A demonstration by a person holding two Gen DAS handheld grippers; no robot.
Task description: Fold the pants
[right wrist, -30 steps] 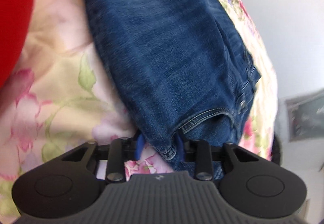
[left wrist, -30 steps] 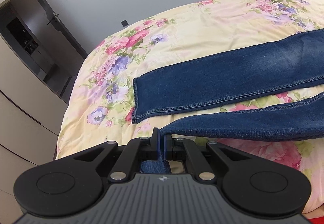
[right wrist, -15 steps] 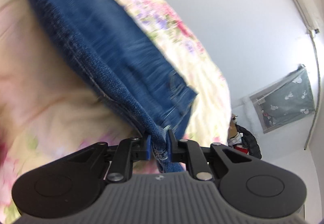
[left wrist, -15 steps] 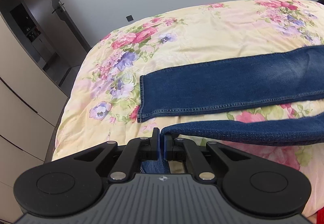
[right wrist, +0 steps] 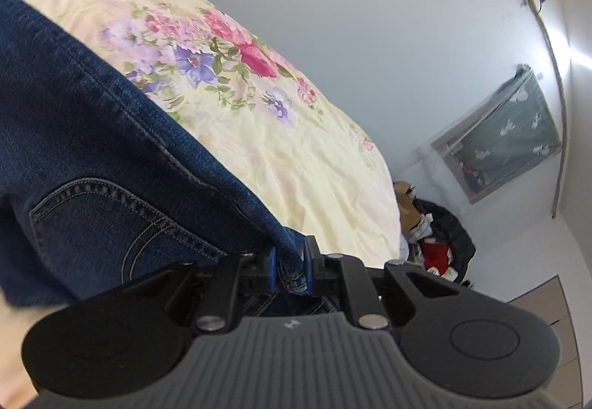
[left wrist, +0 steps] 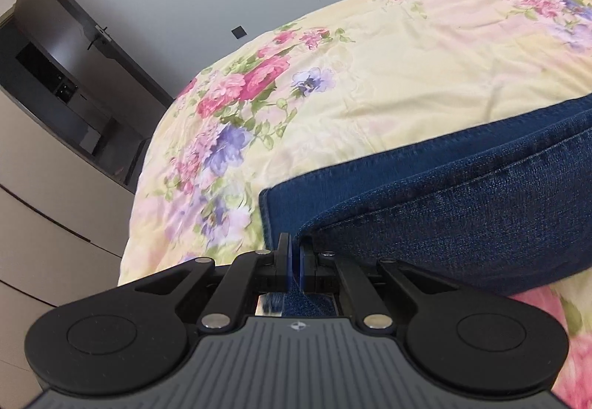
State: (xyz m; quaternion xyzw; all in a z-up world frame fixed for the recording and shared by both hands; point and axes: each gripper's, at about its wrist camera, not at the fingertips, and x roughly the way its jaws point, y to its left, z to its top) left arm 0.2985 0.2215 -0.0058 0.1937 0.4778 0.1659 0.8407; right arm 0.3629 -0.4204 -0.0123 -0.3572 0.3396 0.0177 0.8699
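Observation:
Dark blue jeans (left wrist: 462,220) lie on a floral yellow bedspread (left wrist: 370,83). My left gripper (left wrist: 294,253) is shut on the hem of the near leg and holds it over the far leg's hem (left wrist: 275,203). In the right wrist view, my right gripper (right wrist: 290,264) is shut on the waistband edge of the jeans (right wrist: 92,150), with a back pocket (right wrist: 122,224) showing at the left.
Beige cabinets and a dark door (left wrist: 55,113) stand left of the bed. A pile of clothes (right wrist: 436,235) lies on the floor past the bed's right edge. A wall hanging (right wrist: 503,135) is on the far wall.
My left gripper carried the near leg's hem forward and low, onto the far leg. My right gripper swung the waistband across, so the back pocket now shows.

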